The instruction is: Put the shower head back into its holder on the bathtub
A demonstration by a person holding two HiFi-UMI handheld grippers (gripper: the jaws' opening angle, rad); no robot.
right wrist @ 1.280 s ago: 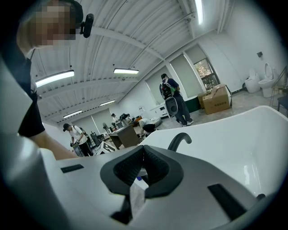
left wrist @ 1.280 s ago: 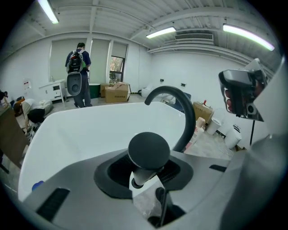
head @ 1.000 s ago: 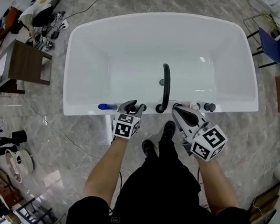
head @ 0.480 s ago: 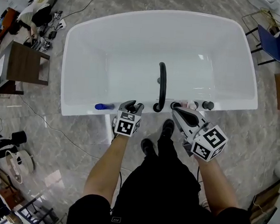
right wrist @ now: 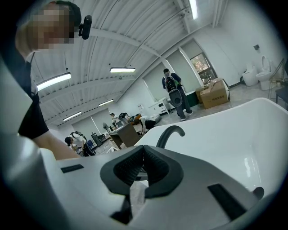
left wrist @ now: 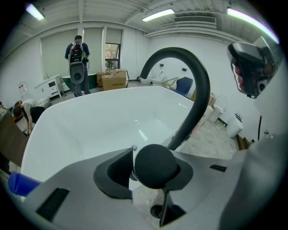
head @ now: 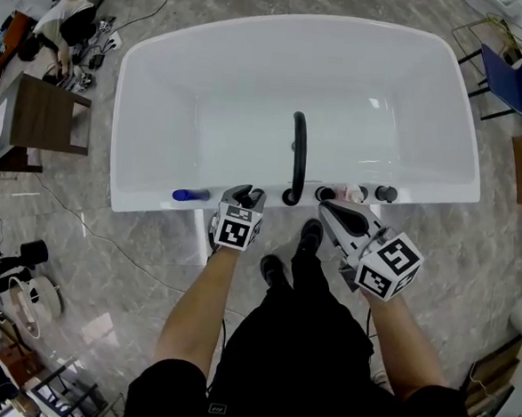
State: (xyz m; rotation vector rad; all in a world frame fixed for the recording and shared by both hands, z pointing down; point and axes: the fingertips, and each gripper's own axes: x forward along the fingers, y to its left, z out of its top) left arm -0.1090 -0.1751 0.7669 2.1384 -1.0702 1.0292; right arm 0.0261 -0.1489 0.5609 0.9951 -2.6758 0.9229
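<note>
Shower head [left wrist: 155, 164]: black rounded end clamped between half-spread jaws of left gripper [head: 244, 195], at bathtub [head: 146, 200] rim. Right gripper [head: 326, 202]: jaws together, empty.

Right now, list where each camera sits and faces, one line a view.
Head view: on the person's head, looking steeply down at the white bathtub; both forearms, black clothes, left tongs and right tongs show.
Left gripper view: on the left tongs, looking along them across the bathtub toward the black spout; its pads clamp the black shower head.
Right gripper view: on the right tongs, shut and empty, looking over the bathtub; the person's arm shows left.
Shared: both gripper views catch the spout and the same standing person.
</note>
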